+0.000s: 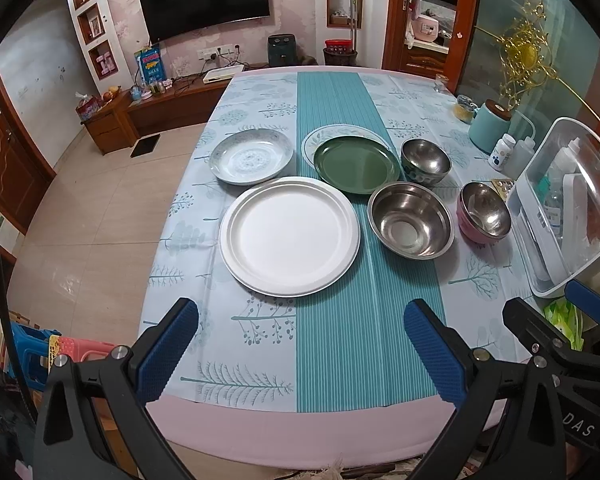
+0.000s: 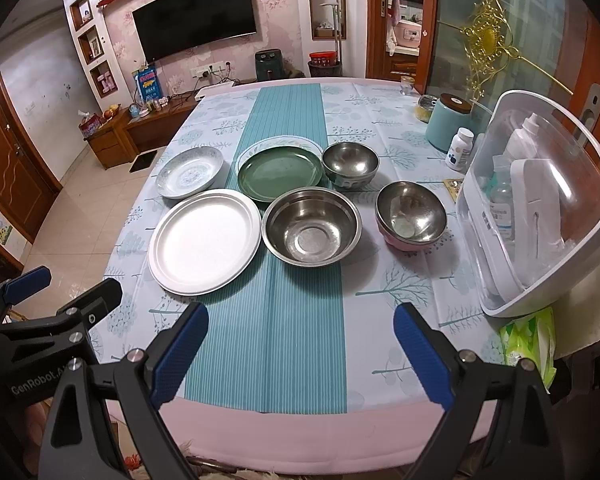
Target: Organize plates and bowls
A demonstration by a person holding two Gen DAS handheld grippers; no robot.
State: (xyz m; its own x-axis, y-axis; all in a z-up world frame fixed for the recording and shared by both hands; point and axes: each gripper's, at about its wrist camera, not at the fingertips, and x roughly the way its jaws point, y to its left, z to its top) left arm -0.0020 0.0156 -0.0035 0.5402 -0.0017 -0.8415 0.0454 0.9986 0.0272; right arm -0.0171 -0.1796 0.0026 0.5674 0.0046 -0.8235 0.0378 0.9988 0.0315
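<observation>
On the counter (image 1: 260,432), spread with a tree-print cloth and a teal striped runner, the dishes sit in a loose cluster near the middle. A white plate (image 1: 290,236) lies nearest, with a pale patterned dish (image 1: 252,156) behind it to the left. A green plate (image 1: 356,164) rests on top of a white floral-rimmed plate (image 1: 320,134) on the runner. Right of these stand three bowls: a large steel bowl (image 1: 411,220) beside the white plate, a smaller steel bowl (image 1: 425,160) behind it, and a pink-sided bowl (image 1: 484,212) furthest right. Beyond that bowl, a white domed container (image 2: 540,208) sits at the counter's right edge. Both the left gripper (image 1: 300,352) and right gripper (image 2: 300,352) hover over the near edge, fingers spread wide and holding nothing.
</observation>
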